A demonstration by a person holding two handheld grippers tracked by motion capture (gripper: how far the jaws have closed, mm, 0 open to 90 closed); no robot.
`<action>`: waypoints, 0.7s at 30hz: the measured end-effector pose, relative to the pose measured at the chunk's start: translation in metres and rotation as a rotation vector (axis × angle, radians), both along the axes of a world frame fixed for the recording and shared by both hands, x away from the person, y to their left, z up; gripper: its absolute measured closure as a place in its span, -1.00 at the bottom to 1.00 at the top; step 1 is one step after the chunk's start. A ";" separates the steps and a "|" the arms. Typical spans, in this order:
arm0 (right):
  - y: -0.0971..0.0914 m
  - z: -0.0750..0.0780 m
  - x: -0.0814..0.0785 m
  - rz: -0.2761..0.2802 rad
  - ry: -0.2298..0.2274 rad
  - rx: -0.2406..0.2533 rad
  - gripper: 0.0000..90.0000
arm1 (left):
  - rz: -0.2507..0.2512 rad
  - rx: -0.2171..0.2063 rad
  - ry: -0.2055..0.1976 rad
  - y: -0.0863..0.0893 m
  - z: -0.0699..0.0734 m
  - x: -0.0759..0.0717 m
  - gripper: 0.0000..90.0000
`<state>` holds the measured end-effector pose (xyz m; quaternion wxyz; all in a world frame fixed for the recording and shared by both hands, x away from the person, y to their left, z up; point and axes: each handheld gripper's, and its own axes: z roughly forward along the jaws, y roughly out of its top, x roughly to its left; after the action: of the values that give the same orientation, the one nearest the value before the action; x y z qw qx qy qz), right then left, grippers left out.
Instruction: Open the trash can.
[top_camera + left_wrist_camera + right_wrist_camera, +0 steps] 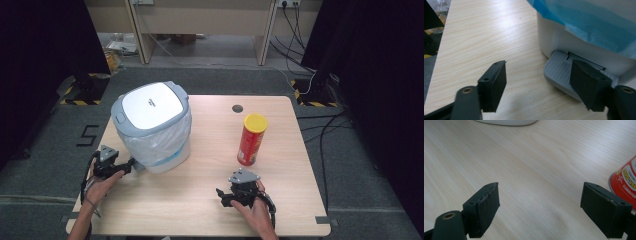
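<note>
Pedal (560, 72) of bin (152, 127) sits under left gripper (544, 87) right jaw; both jaws wide (right gripper (540, 210) too). Press squarely, likely.

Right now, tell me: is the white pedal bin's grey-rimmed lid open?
No, the white pedal bin has its lid shut flat over the plastic liner in the high view.

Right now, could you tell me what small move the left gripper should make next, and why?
Probably press the left gripper down on the pedal. Its jaws stand open at the foot of the bin, one jaw just over the grey pedal; the lid is shut, and the can stands upright near the open right gripper.
</note>
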<state>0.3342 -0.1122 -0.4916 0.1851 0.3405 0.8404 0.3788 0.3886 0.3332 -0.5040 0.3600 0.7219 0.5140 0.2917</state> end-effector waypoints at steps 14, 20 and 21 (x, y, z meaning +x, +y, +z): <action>0.014 0.001 0.009 0.025 -0.004 -0.003 -0.65 | -0.022 -0.042 0.016 -0.005 -0.001 -0.014 -0.13; 0.014 -0.001 0.011 0.030 0.004 -0.013 -0.65 | -0.055 -0.057 0.026 -0.016 0.000 -0.029 -0.10; 0.014 -0.001 0.011 0.029 0.003 -0.011 -0.65 | -0.056 -0.072 0.025 -0.017 -0.001 -0.031 -0.10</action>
<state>0.3456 -0.0982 -0.4922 0.1802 0.3280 0.8476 0.3761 0.3576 0.3158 -0.5051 0.3876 0.7261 0.5081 0.2537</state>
